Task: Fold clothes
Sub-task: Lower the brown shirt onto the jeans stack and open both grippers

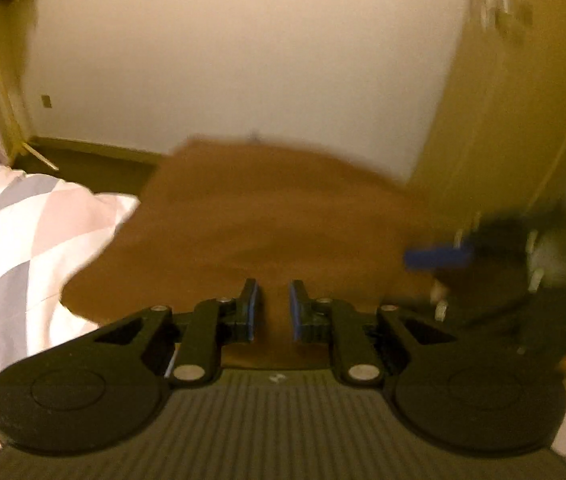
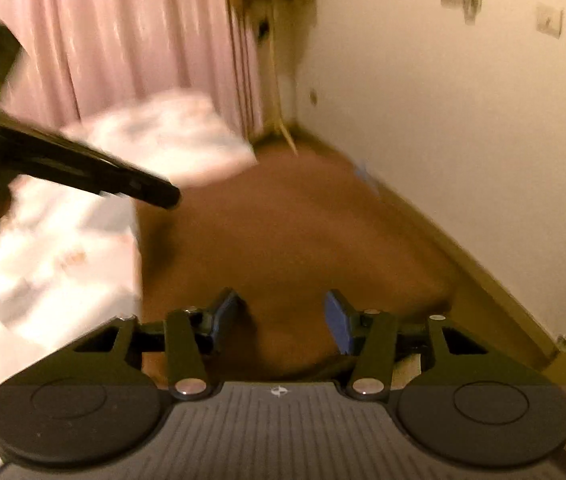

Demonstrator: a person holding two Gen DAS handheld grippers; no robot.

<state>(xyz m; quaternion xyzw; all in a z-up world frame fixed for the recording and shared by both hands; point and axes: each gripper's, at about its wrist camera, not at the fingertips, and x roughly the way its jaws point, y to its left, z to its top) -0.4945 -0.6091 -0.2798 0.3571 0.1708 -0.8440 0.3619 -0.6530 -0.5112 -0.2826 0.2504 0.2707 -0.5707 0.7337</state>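
A brown garment lies spread on the bed, blurred by motion; it also shows in the right wrist view. My left gripper hovers over its near edge with a narrow gap between the blue pads, holding nothing. My right gripper is open over the brown garment, empty. The right gripper appears in the left wrist view at the garment's right side. The left gripper shows as a dark blurred bar in the right wrist view at the garment's left edge.
A white quilt with grey and pink triangles covers the bed to the left. A pink curtain hangs behind. A cream wall and a wooden wardrobe stand beyond the bed.
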